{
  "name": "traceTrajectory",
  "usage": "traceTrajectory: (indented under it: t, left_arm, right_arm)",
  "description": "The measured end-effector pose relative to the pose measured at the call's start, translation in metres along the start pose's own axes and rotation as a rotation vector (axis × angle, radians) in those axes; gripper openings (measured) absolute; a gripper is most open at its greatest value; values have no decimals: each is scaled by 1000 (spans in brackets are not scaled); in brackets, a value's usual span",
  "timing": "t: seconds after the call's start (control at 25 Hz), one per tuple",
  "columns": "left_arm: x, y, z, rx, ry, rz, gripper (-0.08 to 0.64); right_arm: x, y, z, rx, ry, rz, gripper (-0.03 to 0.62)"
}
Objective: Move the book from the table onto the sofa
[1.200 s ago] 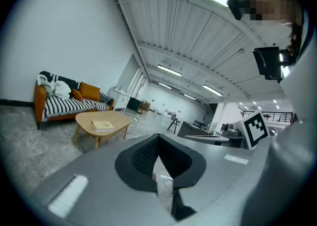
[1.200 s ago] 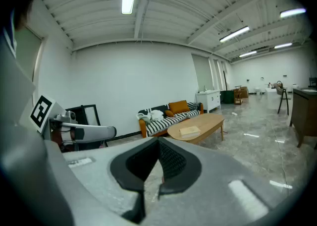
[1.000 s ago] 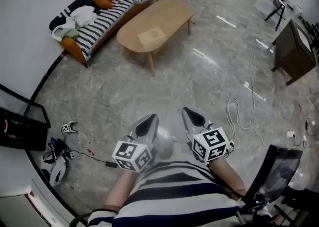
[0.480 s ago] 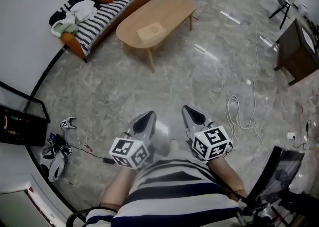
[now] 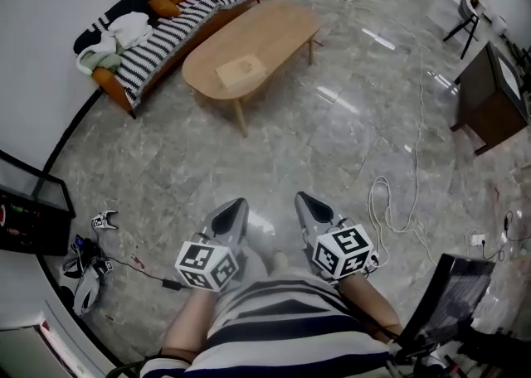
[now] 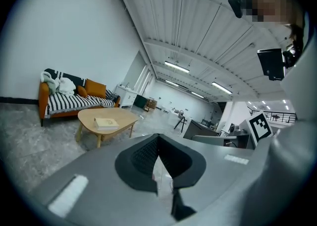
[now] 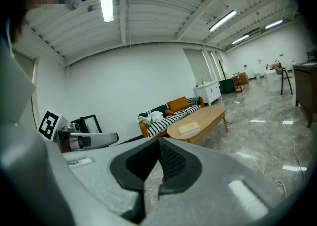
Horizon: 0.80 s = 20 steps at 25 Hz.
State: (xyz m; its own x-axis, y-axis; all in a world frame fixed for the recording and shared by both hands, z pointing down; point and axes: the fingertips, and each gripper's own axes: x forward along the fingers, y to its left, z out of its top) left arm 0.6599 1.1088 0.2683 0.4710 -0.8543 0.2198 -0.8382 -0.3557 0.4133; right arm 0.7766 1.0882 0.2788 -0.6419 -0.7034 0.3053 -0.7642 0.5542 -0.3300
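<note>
Approach leg: both tools empty, book far off on the table.

L gripper (image 5: 231,212) and R gripper (image 5: 309,209) sit low in front of me, each w/ jaws pressed together on nothing. Book (image 5: 241,70) lies flat near the close end of the oval table (image 5: 278,24), well apart from both tools; sofa (image 5: 170,28) stands just behind the table, along the wall. Risks as I judge them: white cable (image 5: 390,202) loops on the floor to my right and could snag a foot if I drift that way. Jaws must open before contact or I'll just shove the book across the top. It lies flat, so a poor edge bite may drop it en route. Clothes pile (image 5: 108,41) crowds the sofa's left end.
</note>
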Motion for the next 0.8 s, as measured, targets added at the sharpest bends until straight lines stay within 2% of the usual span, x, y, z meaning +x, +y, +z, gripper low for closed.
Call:
traceTrajectory:
  t: [0.36,0.6,0.8]
  left_arm:
    - [64,59,40,-5,-28,-30,5]
    - [88,120,72,-13,-3,-58,5]
    - [100,152,89,-5,27,-99,5]
  right_arm:
    - [73,-23,30,-61,5,-46,2]
    - [147,-13,58,-74,-16,-77,2]
    - [193,-8,69,-55,-21,-107,2]
